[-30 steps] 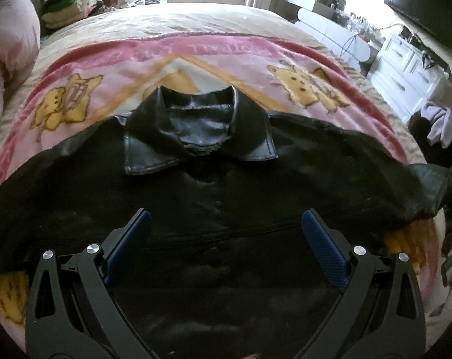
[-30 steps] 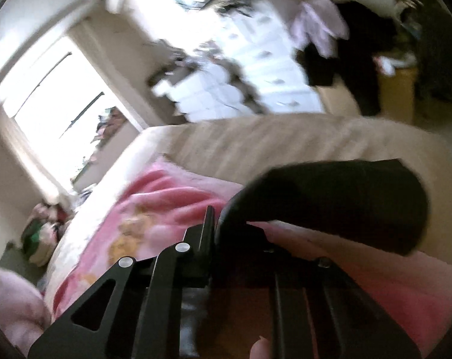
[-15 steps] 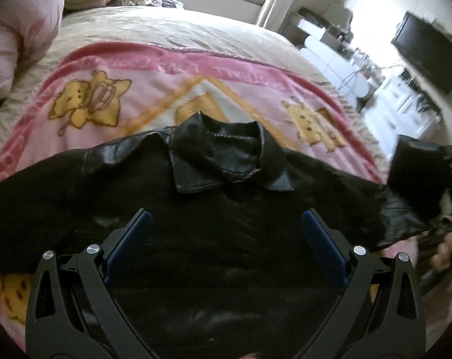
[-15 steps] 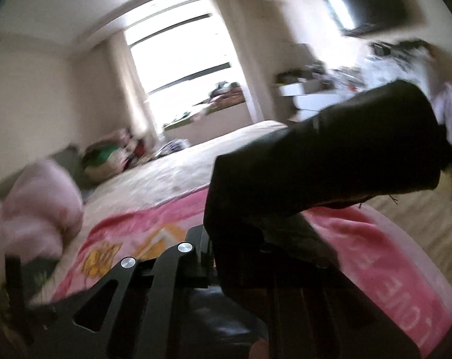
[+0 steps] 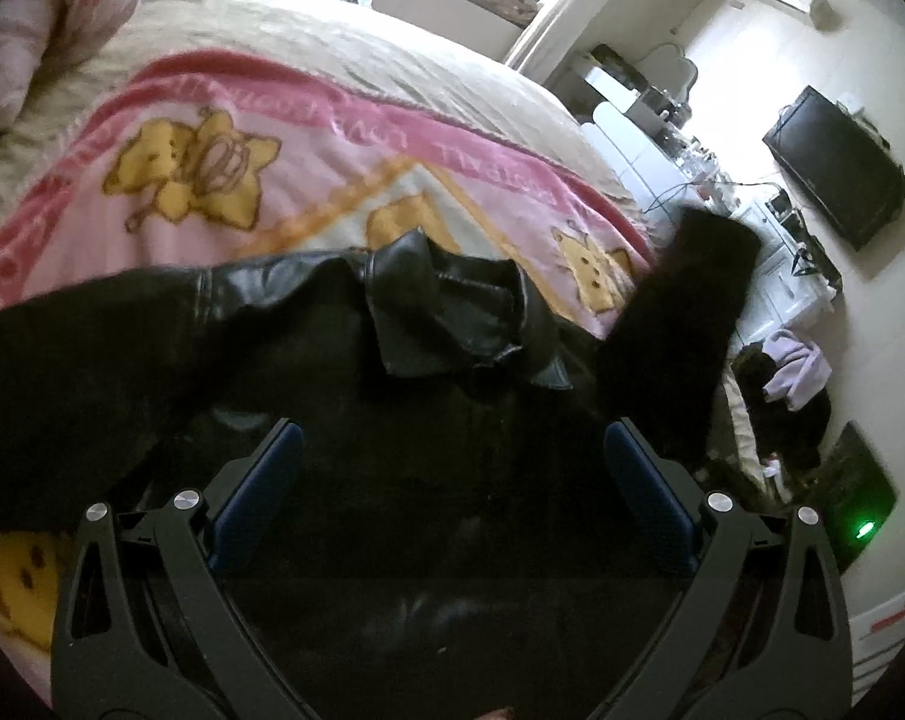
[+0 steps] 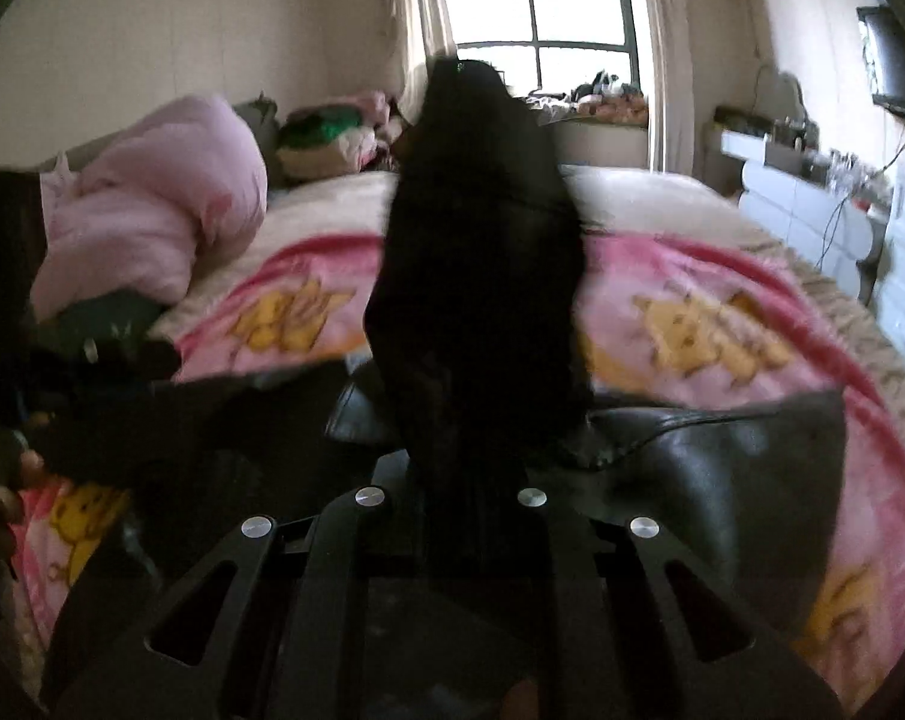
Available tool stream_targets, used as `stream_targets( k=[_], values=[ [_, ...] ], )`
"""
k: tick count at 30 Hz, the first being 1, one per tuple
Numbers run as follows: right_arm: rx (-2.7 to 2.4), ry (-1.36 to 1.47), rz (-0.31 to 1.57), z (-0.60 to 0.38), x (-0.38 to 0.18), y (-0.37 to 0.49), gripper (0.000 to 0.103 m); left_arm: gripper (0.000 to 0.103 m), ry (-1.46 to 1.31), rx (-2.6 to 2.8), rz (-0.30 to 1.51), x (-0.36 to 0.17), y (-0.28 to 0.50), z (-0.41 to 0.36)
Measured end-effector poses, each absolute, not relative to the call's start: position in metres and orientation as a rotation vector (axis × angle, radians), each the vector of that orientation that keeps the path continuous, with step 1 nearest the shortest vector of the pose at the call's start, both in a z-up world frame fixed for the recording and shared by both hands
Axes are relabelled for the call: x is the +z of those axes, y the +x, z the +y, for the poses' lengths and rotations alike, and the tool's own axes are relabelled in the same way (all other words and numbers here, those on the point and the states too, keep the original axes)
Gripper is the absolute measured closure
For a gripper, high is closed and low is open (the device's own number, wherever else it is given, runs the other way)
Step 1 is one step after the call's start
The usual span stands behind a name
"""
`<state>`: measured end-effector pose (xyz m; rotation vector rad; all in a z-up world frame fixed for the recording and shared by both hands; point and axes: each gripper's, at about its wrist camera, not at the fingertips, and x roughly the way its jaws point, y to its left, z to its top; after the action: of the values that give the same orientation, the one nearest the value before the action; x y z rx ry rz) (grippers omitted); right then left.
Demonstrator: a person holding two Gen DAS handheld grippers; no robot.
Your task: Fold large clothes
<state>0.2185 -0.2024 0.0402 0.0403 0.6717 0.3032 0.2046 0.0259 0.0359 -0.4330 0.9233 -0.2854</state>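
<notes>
**Q:** Where does the garment lie, and how will it handle?

**A:** The black leather jacket (image 5: 428,480) lies spread across the pink cartoon blanket (image 5: 224,138) on the bed (image 5: 356,42), collar (image 5: 452,312) toward the window. I judge it heavy for a garment, supple but with some body, and smooth enough to slide between pads. It should crease in broad folds, not sharp ones. The best holds are probably the cuffs, the shoulder seams and the hem, where the leather is doubled.

**Q:** What are your right fingers doing?

**A:** My right gripper (image 6: 449,495) is clenched on the right sleeve (image 6: 476,276) near its end. The sleeve stands up from the fingers, lifted clear of the bed; in the left wrist view it rises dark at the jacket's right side (image 5: 686,324).

**Q:** And the left fingers?

**A:** My left gripper (image 5: 452,480) is released, its blue pads (image 5: 260,486) spread wide over the jacket's chest. Nothing is pinched between them; I cannot tell whether they touch the leather.

**Q:** The step in hand?

**A:** Apparently bringing the sleeve inward across the body.
</notes>
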Motion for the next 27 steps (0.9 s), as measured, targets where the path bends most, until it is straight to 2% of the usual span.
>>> stream_targets(
  k=[7, 8, 9, 10, 11, 17, 23, 24, 25, 27],
  values=[
    [0.326, -0.016, 0.758, -0.162, 0.000, 0.207, 0.085, 0.009, -0.646, -0.363, 0.966, 0.001, 0.206, 0.046],
    [0.337, -0.020, 0.772, -0.156, -0.004, 0.204, 0.078, 0.009, -0.667, -0.365, 0.980, -0.005, 0.207, 0.048],
    [0.338, -0.035, 0.799, -0.151, -0.009, 0.201, 0.053, 0.009, -0.684, -0.358, 1.004, -0.014, 0.207, 0.050],
    [0.339, -0.048, 0.823, -0.149, -0.013, 0.197, 0.037, 0.009, -0.690, -0.353, 1.020, -0.019, 0.207, 0.051],
    [0.370, -0.055, 0.847, -0.147, -0.016, 0.191, 0.012, 0.009, -0.696, -0.348, 1.044, -0.026, 0.208, 0.052],
    [0.387, -0.057, 0.824, -0.153, -0.008, 0.150, 0.007, 0.009, -0.783, -0.365, 1.147, -0.065, 0.209, 0.051],
    [0.309, 0.110, 0.802, -0.193, 0.008, 0.122, 0.007, 0.013, -0.763, -0.362, 1.075, -0.055, 0.224, 0.043],
    [0.296, 0.126, 0.796, -0.200, 0.011, 0.119, 0.007, 0.016, -0.723, -0.354, 1.058, -0.048, 0.229, 0.039],
    [0.277, 0.148, 0.789, -0.208, 0.012, 0.114, 0.007, 0.028, -0.694, -0.357, 1.055, -0.046, 0.232, 0.034],
    [0.244, 0.180, 0.778, -0.219, 0.015, 0.107, 0.007, 0.037, -0.614, -0.363, 1.095, -0.048, 0.242, 0.018]
  ],
)
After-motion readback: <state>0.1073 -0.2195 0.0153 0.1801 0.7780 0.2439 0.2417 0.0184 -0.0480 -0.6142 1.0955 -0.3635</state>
